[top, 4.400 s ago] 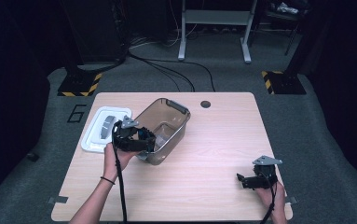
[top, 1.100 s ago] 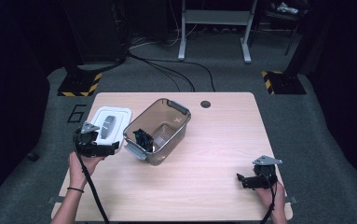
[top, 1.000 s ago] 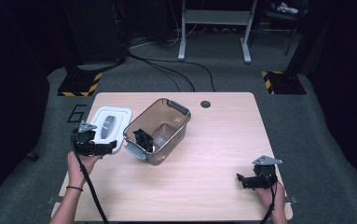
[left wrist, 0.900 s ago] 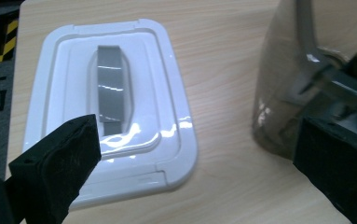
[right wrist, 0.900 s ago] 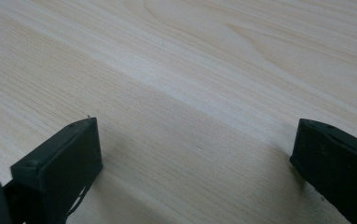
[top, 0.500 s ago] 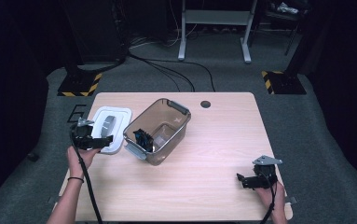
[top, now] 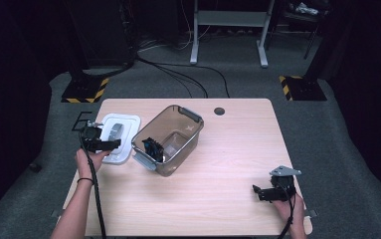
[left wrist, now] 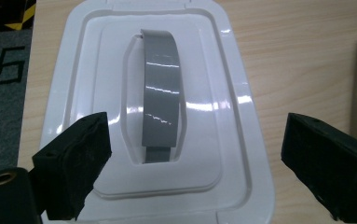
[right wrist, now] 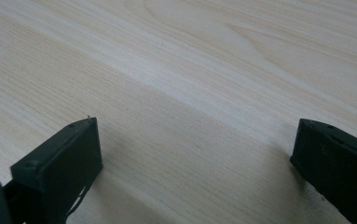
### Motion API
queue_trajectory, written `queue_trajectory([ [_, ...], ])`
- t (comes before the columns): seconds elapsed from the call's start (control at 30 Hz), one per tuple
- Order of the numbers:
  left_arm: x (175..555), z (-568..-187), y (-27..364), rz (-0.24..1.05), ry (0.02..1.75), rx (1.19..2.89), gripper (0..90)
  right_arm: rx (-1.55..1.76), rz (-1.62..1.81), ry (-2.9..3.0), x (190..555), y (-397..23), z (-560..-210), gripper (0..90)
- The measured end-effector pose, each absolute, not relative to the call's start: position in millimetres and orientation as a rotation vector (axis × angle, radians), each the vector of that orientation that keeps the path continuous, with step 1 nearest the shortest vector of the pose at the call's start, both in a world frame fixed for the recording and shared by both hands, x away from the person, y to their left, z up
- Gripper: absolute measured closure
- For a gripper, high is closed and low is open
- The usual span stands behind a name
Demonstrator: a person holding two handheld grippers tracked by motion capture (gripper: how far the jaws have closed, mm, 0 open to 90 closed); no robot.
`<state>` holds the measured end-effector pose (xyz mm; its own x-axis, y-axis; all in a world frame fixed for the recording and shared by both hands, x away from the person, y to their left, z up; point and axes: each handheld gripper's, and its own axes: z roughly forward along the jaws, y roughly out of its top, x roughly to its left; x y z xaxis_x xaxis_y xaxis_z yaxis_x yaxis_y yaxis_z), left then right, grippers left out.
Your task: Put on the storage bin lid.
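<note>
In the left gripper view, the left gripper [left wrist: 195, 172] has its two black jaws spread wide above a white plastic lid [left wrist: 92, 93], and they have just been closing a little. Nothing is pinched between them: the near end of the lid's grey handle [left wrist: 161, 93] lies in the gap below, and neither pad touches it. The handle is a flat arched strap that runs along the sunken middle of the lid.

From the high view, the left gripper [top: 109, 145] hovers over the near part of the lid [top: 124, 122], which lies flat near the left edge of the tabletop [top: 238, 144]. Just to the lid's right stands an open, smoky clear storage bin [top: 183, 130] with grey end latches, set at an angle to the table's edges. A small black object [top: 153, 148] lies inside the bin at its near left end; what it is cannot be told.

The right gripper [right wrist: 195, 158] has its jaws released and wide apart, with bare pale wood between them. In the high view the right gripper [top: 257, 190] rests near the front right corner of the tabletop, well apart from the bin and lid, held in the person's hand [top: 288, 206].
</note>
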<state>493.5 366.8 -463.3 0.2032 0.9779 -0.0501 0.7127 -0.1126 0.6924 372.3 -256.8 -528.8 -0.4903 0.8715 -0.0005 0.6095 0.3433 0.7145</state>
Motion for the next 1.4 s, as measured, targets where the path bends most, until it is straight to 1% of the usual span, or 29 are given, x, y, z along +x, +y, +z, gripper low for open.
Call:
queue_trajectory([
  [0.03,495,-465,366,0.590,1.580,1.887,10.8,1.304,0.937,2.230,372,-257,-529,0.6],
  [0.07,495,-465,366,0.590,1.580,1.887,14.8,1.304,0.937,2.230,372,-257,-529,0.6],
  [0.13,500,-470,365,0.606,1.601,1.873,16.4,1.304,0.937,2.229,372,-257,-529,0.6],
  [0.17,502,-473,364,0.623,1.609,1.874,18.7,1.303,0.937,2.228,372,-257,-529,0.6],
  [0.2,504,-474,364,0.628,1.618,1.877,23.0,1.303,0.937,2.229,372,-257,-529,0.6],
  [0.27,507,-478,363,0.642,1.631,1.878,26.3,1.302,0.939,2.228,372,-257,-529,0.6],
  [0.33,510,-482,365,0.628,1.648,1.878,33.0,1.301,0.939,2.228,372,-257,-529,0.7],
  [0.4,512,-484,365,0.625,1.653,1.869,36.4,1.300,0.940,2.227,372,-257,-529,0.8],
  [0.43,514,-488,365,0.632,1.656,1.876,40.6,1.301,0.941,2.227,372,-257,-529,0.9],
  [0.5,514,-490,364,0.628,1.650,1.883,44.0,1.300,0.941,2.227,372,-257,-529,1.0],
  [0.53,514,-491,364,0.637,1.644,1.885,50.3,1.302,0.939,2.229,372,-257,-529,1.0],
  [0.6,514,-492,363,0.659,1.645,1.882,55.7,1.303,0.940,2.229,372,-257,-529,1.0],
  [0.67,513,-493,365,0.660,1.637,1.879,64.2,1.299,0.941,2.228,372,-257,-529,1.0],
  [0.97,510,-493,365,0.671,1.606,1.884,67.1,1.302,0.940,2.229,372,-257,-529,1.2],
  [1.1,506,-488,366,0.647,1.589,1.889,67.3,1.301,0.938,2.229,372,-256,-529,1.3],
  [1.4,494,-470,366,0.651,1.523,1.890,67.4,1.301,0.938,2.229,372,-256,-529,1.3],
])
